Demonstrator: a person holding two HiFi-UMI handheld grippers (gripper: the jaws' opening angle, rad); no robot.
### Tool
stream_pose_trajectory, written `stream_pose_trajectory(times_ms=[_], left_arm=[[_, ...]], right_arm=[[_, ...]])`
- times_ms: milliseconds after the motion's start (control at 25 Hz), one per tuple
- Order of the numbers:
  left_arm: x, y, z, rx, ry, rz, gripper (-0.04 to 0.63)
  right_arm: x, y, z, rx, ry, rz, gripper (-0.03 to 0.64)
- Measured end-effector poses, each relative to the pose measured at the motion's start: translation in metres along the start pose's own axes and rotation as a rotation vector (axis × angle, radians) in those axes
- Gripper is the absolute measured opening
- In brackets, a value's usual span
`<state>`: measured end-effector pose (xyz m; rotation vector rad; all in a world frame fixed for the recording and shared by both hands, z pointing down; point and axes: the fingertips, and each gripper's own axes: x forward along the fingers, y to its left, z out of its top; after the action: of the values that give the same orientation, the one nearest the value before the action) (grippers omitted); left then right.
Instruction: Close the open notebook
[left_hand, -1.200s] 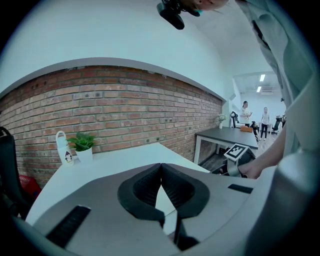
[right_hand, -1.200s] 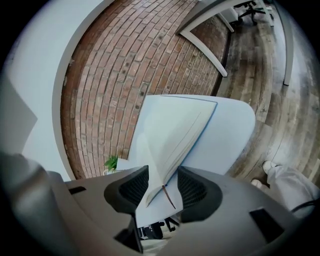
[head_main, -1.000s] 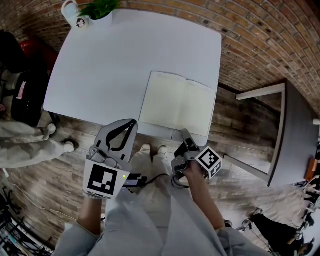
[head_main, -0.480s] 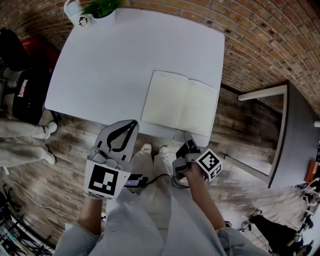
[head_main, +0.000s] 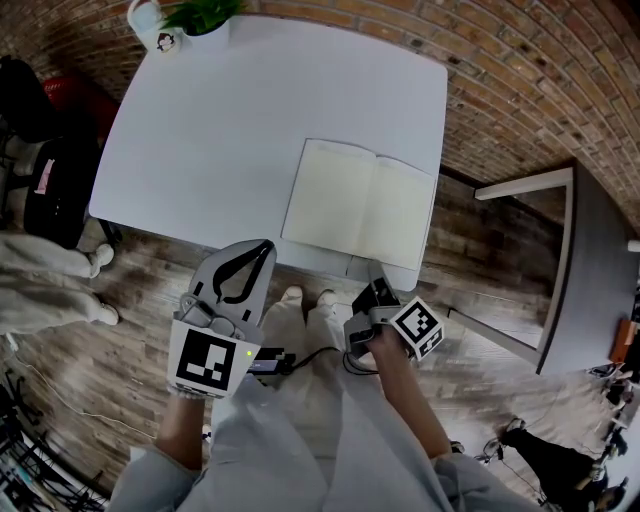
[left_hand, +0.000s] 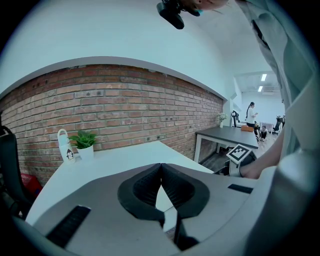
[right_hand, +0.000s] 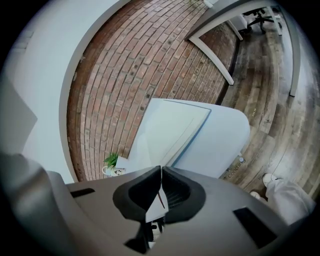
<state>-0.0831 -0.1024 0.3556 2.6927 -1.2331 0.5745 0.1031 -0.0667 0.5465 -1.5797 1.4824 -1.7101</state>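
The open notebook (head_main: 360, 205) lies flat with blank cream pages up, at the near right corner of the white table (head_main: 230, 120). In the right gripper view the notebook (right_hand: 172, 127) lies well ahead of the jaws. My left gripper (head_main: 262, 245) hovers at the table's near edge, left of the notebook, with its jaws shut and empty (left_hand: 161, 165). My right gripper (head_main: 375, 268) sits just off the near edge, below the notebook's right page. Its jaws (right_hand: 161, 169) meet at the tips with nothing between them. Neither gripper touches the notebook.
A potted plant (head_main: 200, 15) and a white mug (head_main: 150, 30) stand at the table's far left corner. A grey desk (head_main: 590, 250) stands to the right over wooden floor. A brick wall runs behind. A person's legs (head_main: 40, 270) and a dark chair (head_main: 40, 170) are at the left.
The right gripper's jaws have closed from open to shut. Both hands stay where they were, and the notebook has not moved.
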Motion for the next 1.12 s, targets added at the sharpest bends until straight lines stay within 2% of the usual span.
stream_pose_trajectory(times_ms=[160, 480, 720, 840, 1000, 1120], left_arm=[[-0.001, -0.003, 0.000, -0.001, 0.000, 0.000, 0.018], [-0.002, -0.006, -0.003, -0.015, 0.000, -0.001, 0.019], [0.001, -0.010, -0.008, -0.074, 0.005, -0.004, 0.018], [0.002, -0.013, -0.008, -0.070, 0.004, -0.006, 0.018], [0.004, -0.015, -0.007, -0.066, 0.004, -0.006, 0.018], [0.006, -0.017, -0.006, -0.060, 0.004, -0.010, 0.018]], right_arm=[[0.000, 0.001, 0.000, -0.003, 0.000, 0.015, 0.046], [-0.002, 0.007, 0.000, -0.079, 0.015, 0.026, 0.046], [-0.005, 0.015, 0.000, -0.207, 0.039, 0.028, 0.046], [-0.006, 0.017, 0.003, -0.380, 0.066, 0.000, 0.048], [-0.008, 0.016, 0.006, -0.699, 0.111, -0.073, 0.048], [-0.010, 0.020, 0.008, -0.981, 0.147, -0.111, 0.048]])
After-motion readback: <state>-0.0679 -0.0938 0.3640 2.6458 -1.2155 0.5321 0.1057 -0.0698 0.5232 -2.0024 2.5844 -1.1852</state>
